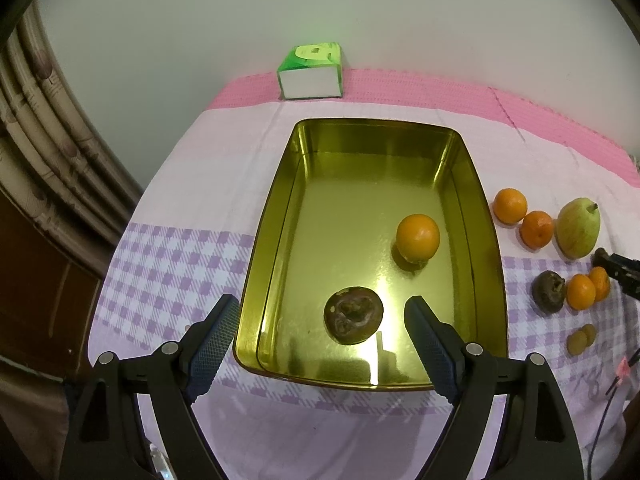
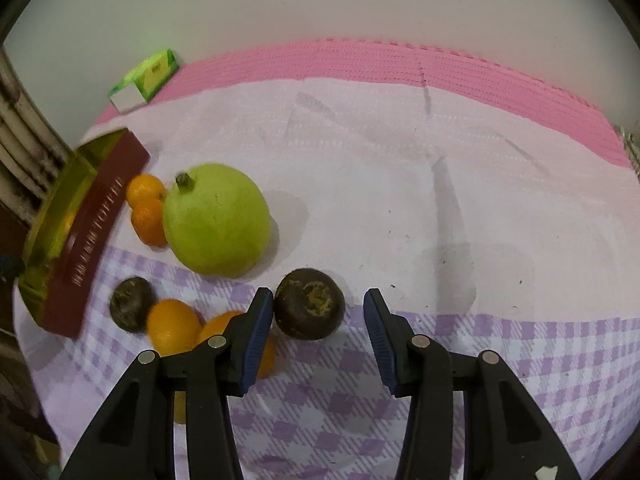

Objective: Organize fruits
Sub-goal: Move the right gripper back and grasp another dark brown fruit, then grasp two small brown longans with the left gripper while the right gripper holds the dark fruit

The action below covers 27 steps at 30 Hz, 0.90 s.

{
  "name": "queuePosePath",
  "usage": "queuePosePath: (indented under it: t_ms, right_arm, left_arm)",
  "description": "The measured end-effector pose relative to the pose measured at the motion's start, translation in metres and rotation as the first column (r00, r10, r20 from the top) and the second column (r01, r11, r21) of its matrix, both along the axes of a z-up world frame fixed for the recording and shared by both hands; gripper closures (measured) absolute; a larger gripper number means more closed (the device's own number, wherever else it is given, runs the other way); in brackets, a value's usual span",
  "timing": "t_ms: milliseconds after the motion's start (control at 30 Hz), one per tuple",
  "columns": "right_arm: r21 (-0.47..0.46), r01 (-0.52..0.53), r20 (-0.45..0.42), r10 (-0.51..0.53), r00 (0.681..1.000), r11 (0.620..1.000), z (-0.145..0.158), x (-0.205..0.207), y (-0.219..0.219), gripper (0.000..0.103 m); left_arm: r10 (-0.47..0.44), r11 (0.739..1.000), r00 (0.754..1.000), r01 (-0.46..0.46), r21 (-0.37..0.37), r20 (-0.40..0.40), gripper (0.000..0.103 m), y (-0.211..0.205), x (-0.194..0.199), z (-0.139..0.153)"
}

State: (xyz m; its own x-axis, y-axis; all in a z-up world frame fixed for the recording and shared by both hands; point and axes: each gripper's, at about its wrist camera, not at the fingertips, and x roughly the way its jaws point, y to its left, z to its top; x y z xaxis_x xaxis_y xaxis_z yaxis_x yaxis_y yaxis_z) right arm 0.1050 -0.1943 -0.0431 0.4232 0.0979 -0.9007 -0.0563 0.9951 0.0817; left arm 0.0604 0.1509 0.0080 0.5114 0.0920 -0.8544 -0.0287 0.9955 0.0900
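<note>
A gold tin [image 1: 256, 248] lies on the checked cloth with an orange [image 1: 418, 237] and a dark brown fruit [image 1: 353, 321] inside. My left gripper [image 1: 322, 302] hangs open over the tin's near end, above the brown fruit and holding nothing. To the right of the tin, my right gripper [image 2: 319, 296] is down at the cloth, open, with a second dark brown fruit [image 2: 309, 303] between its fingers. The left pad is at the fruit's side and a clear gap shows at the right pad. A big green fruit [image 2: 216, 220] sits just beyond.
Several oranges [image 2: 173, 325] and a third dark fruit [image 2: 132, 308] lie left of my right gripper, and two more oranges [image 2: 146, 210] sit by the tin's red wall [image 2: 96, 232]. Small tan fruits [image 1: 580, 339] lie nearer. A green box [image 1: 312, 72] stands at the wall.
</note>
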Motion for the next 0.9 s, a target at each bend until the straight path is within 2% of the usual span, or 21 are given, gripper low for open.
queuePosePath:
  t_ms: [33,133,300,567,733,900]
  right_arm:
    - [-0.031,0.005,-0.008,-0.005,1.0,1.0,-0.004,0.001,0.001,0.06]
    - [0.014,0.019,-0.01,-0.019,1.0,1.0,-0.007,0.002,-0.005,0.064]
    - [-0.014,0.012,-0.007,-0.012,1.0,1.0,-0.012,0.001,-0.003,0.067]
    - [-0.005,0.022,0.02,-0.021,1.0,1.0,-0.011,-0.006,-0.012,0.069]
    - [-0.009,0.063,0.02,-0.063,0.998,0.998,-0.01,-0.014,-0.031,0.069]
    - [-0.018,0.096,0.008,-0.095,0.995,0.995,-0.009,-0.027,-0.048,0.069]
  left_arm:
    - [0.0,1.0,1.0,0.0,0.0,0.001,0.019,0.0,0.0,0.0]
    - [0.001,1.0,1.0,-0.001,0.0,0.001,0.019,0.0,0.0,0.0]
    - [-0.001,1.0,1.0,0.001,0.0,0.0,0.019,0.0,0.0,0.0]
    - [-0.036,0.999,0.999,0.036,0.021,0.012,0.019,-0.01,-0.004,0.001]
    - [-0.131,0.991,0.991,0.131,-0.005,0.023,0.019,-0.038,-0.014,0.008]
    - [-0.268,0.961,0.963,0.268,-0.067,0.007,0.019,-0.084,-0.025,0.008]
